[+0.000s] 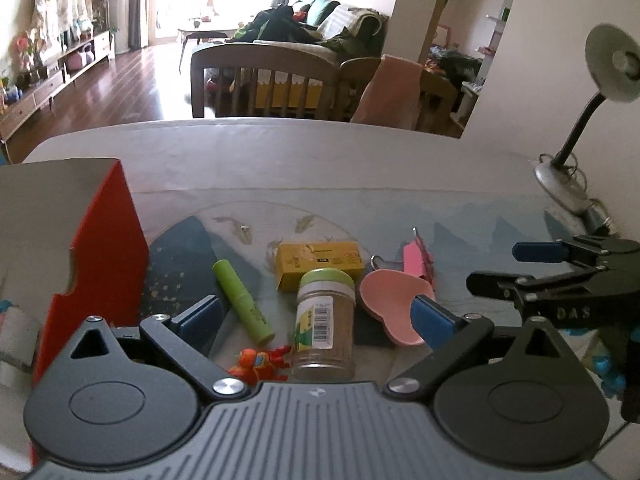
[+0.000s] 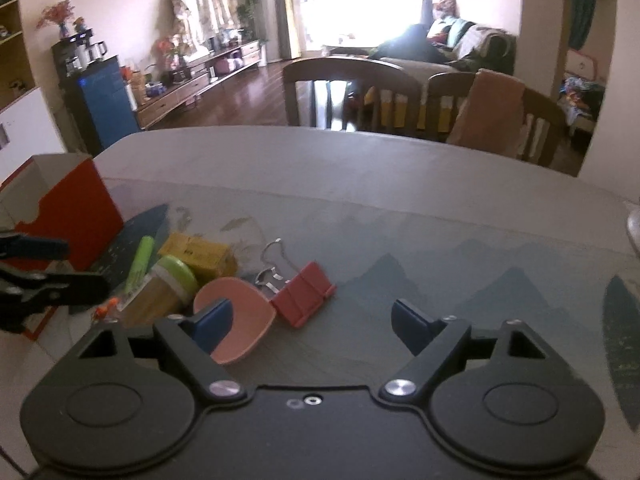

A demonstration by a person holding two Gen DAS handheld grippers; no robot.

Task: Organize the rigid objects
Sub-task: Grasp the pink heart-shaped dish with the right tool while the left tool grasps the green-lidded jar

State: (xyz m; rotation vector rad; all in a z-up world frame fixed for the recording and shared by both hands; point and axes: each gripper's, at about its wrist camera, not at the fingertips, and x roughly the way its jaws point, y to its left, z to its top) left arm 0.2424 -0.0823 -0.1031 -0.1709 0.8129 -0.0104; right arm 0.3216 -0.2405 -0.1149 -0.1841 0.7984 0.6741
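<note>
A cluster of small items lies on the table mat: a jar with a green lid (image 1: 326, 320), a green tube (image 1: 244, 300), a yellow box (image 1: 320, 260), a pink heart-shaped dish (image 1: 396, 304), a red binder clip (image 2: 302, 298) and a small orange toy (image 1: 260, 362). My left gripper (image 1: 316, 316) is open wide, and the jar shows between its fingers without touching them. My right gripper (image 2: 314, 320) is open above the mat, near the binder clip. Its left finger overlaps the pink dish (image 2: 236, 320) in the view, and nothing is held.
A red open box (image 1: 100, 260) stands at the left of the cluster. A gooseneck desk lamp (image 1: 612, 64) rises at the table's right side. Wooden chairs (image 2: 352, 88) stand behind the far edge. Bare grey tabletop (image 2: 360, 168) stretches beyond the mat.
</note>
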